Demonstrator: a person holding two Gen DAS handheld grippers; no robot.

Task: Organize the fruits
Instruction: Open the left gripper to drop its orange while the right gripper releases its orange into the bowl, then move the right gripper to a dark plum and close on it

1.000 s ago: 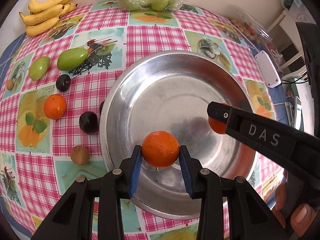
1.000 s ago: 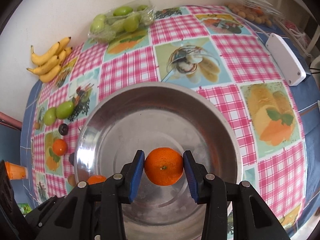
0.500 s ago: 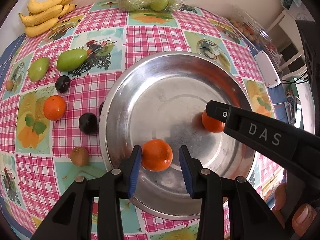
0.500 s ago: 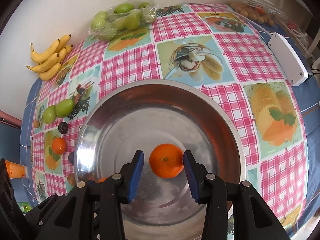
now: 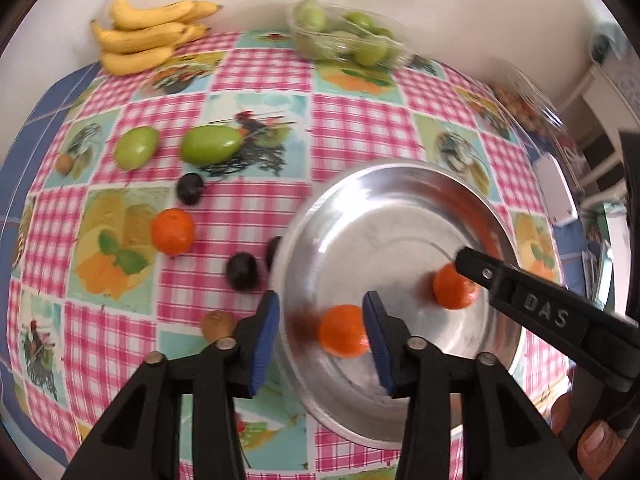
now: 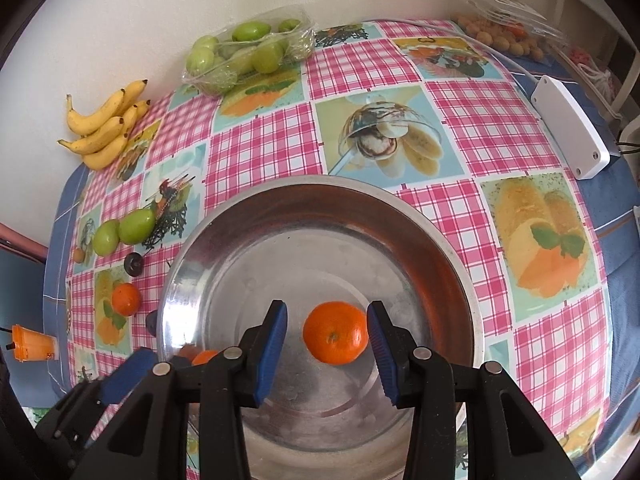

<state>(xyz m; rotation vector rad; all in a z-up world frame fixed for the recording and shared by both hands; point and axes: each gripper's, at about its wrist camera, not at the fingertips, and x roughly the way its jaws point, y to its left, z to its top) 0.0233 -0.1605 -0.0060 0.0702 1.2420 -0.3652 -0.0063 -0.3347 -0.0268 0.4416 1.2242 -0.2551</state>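
Note:
A steel bowl (image 5: 360,174) (image 6: 320,184) sits on the checked tablecloth. Two oranges lie loose on its floor. One orange (image 5: 344,336) rests below my left gripper (image 5: 320,320), close to its right pad but not pressed; these jaws are opening. The other orange (image 6: 335,332) (image 5: 454,286) lies between the spread fingers of my right gripper (image 6: 326,332), with a clear gap on its left. A finger (image 5: 480,268) of the right gripper crosses the left wrist view. A third orange (image 5: 173,231) lies on the cloth left of the bowl.
Left of the bowl lie dark plums (image 5: 242,271), a kiwi (image 5: 218,325) and two green fruits (image 5: 210,143). Bananas (image 5: 144,40) and a clear tray of green fruit (image 5: 348,36) line the wall. A white box (image 6: 572,128) sits at the right edge.
Both oranges left the jaws and dropped onto the bowl's floor. Both grippers widened. The left gripper swung left and rose a little, so the bowl now sits to the right in its view.

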